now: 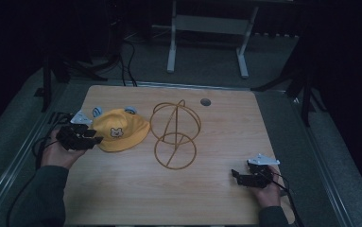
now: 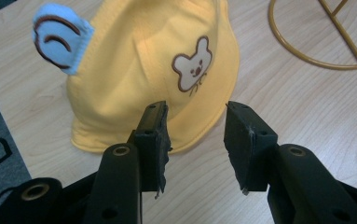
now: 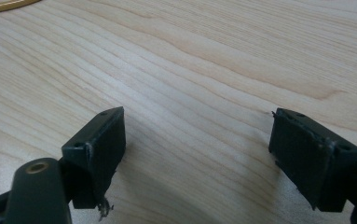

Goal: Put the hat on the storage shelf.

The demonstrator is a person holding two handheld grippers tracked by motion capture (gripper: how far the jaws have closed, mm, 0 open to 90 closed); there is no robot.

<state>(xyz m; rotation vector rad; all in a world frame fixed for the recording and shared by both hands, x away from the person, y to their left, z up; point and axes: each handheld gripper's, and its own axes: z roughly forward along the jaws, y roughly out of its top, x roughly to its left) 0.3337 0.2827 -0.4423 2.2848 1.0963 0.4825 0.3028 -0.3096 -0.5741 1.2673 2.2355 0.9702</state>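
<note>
My left gripper (image 1: 95,137) sits at the left edge of the table (image 1: 207,189), jaws parted about halfway with nothing pinched between them. In the left gripper view its jaws stand just short of the cap (image 2: 153,70), the gap lined up with the brim edge nearest me; the pads do not press on the cloth.

The cap (image 1: 119,130) is yellow and lies crown up on the left part of the table, right beside that gripper. Its long axis runs across the table, left to right in the high view. The brim points right, toward the wire stand (image 1: 175,134), and just about reaches the stand's lower ring. The bear patch (image 2: 192,63) faces toward me. Two pale blue ears stick out on the far side; one ear (image 2: 59,37) shows up close, at the upper left of the left gripper view.

My right gripper (image 1: 236,174) rests low near the right front of the table, well apart from the cap, jaws wide open over bare wood.
</note>
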